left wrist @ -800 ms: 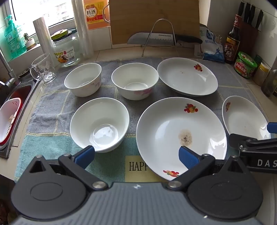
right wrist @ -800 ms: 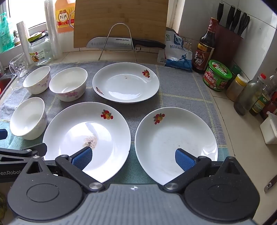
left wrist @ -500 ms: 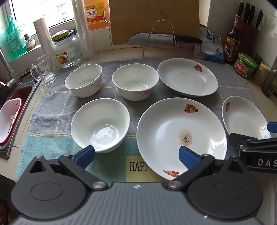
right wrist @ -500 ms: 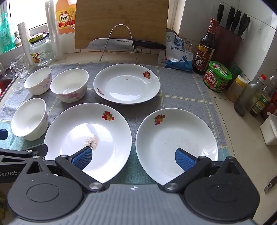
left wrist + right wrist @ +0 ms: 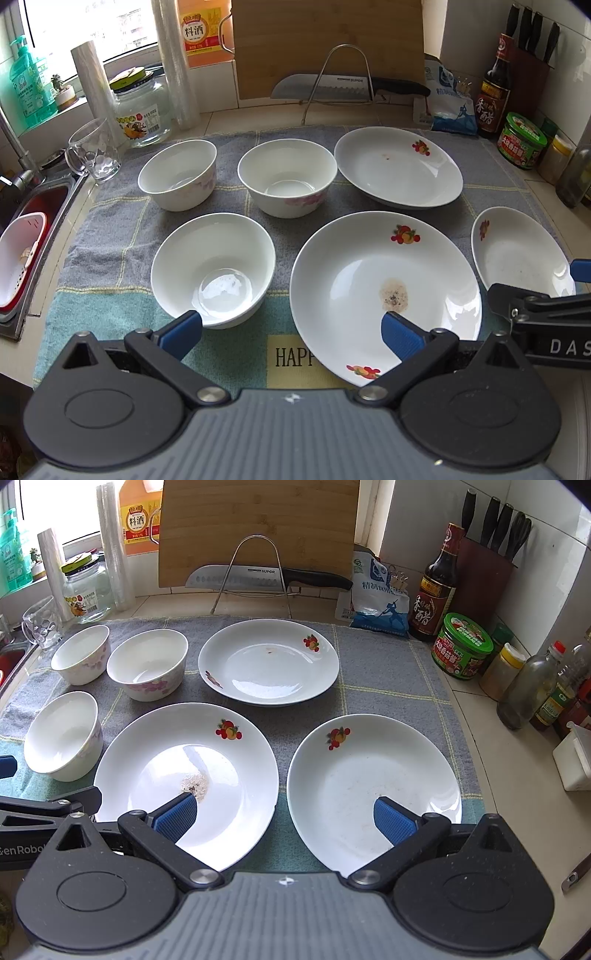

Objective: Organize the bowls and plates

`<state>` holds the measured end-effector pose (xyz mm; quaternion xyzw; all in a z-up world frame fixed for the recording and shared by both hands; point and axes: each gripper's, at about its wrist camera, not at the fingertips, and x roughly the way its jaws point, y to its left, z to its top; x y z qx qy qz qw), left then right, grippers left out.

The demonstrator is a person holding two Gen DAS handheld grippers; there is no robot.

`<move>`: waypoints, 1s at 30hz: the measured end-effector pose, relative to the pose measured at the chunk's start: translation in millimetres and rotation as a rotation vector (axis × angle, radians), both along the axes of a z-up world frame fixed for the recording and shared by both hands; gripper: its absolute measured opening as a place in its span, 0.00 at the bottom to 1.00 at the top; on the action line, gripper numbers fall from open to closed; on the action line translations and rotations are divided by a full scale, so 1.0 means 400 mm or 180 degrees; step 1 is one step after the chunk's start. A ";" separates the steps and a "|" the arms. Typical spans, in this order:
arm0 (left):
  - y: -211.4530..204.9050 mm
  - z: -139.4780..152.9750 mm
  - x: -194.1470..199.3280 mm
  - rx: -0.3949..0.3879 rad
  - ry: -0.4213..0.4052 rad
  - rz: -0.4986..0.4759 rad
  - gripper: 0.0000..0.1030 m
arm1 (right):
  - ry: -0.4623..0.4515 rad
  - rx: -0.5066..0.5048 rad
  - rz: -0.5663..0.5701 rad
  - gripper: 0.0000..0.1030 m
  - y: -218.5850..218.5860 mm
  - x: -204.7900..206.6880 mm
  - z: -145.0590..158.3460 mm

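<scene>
With both grippers spread and empty, we take the near bowl point(image 5: 212, 269) by its rim (slippery glaze), squarely.

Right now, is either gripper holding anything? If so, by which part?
Nothing is held. The left gripper and right gripper are both wide open above the towel, with no plate or bowl between their pads.

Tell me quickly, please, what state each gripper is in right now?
Left gripper: open, holding nothing, above the towel.
Right gripper: open, holding nothing, above the two near plates.
</scene>
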<state>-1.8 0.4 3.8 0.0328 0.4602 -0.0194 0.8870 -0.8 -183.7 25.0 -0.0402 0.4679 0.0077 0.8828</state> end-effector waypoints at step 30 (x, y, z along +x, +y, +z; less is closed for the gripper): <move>-0.002 0.006 0.001 0.0005 0.0006 0.0000 0.99 | 0.0000 -0.0002 -0.0004 1.00 -0.001 -0.002 0.005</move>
